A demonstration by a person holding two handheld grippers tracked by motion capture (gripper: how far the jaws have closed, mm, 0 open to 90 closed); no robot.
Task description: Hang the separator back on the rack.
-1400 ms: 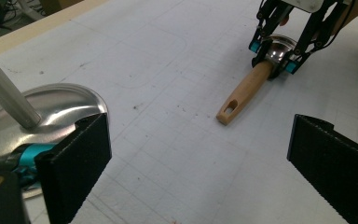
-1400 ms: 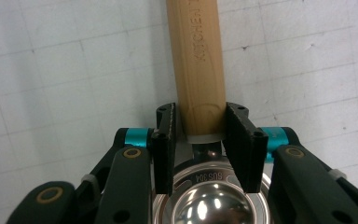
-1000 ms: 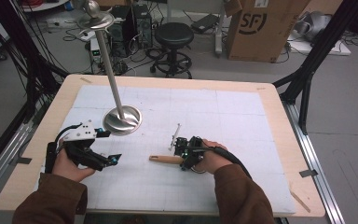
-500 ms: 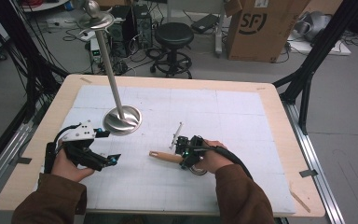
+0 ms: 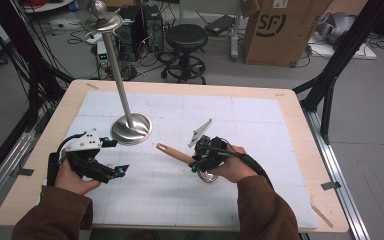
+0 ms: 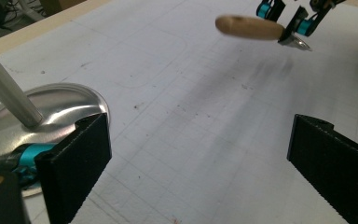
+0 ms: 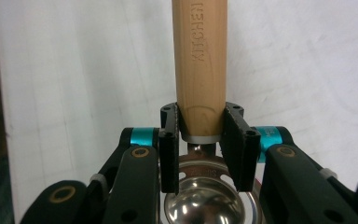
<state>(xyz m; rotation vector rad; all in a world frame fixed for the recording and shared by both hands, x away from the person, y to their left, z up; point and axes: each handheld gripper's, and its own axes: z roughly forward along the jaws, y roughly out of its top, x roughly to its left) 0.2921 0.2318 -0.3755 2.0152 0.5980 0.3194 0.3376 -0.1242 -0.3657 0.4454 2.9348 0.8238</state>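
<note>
A ladle with a light wooden handle point(image 5: 172, 153) marked KITCHEN point(image 7: 200, 60) and a shiny metal bowl point(image 7: 207, 200) is held off the white mat. My right gripper point(image 5: 200, 159) is shut on the handle just above its metal collar point(image 7: 200, 140), and the handle points left toward the stand. A steel stand with a round base point(image 5: 131, 128) and a leaning pole point(image 5: 116, 65) sits at the mat's left. Just left of the base, my left gripper point(image 5: 117, 156) stands open and empty, jaws wide apart point(image 6: 198, 163). The left gripper view shows the base point(image 6: 56, 105) and the raised handle point(image 6: 249, 27).
A white gridded mat point(image 5: 260, 125) covers the wooden table point(image 5: 300, 107). Beyond the far edge stand a black stool point(image 5: 186, 37), a cardboard box point(image 5: 285, 27) and computer gear with cables. Metal rails run along both table sides.
My right hand has risen with the ladle, so the wooden handle now hangs above the mat, tilted up. The left hand has kept still.
</note>
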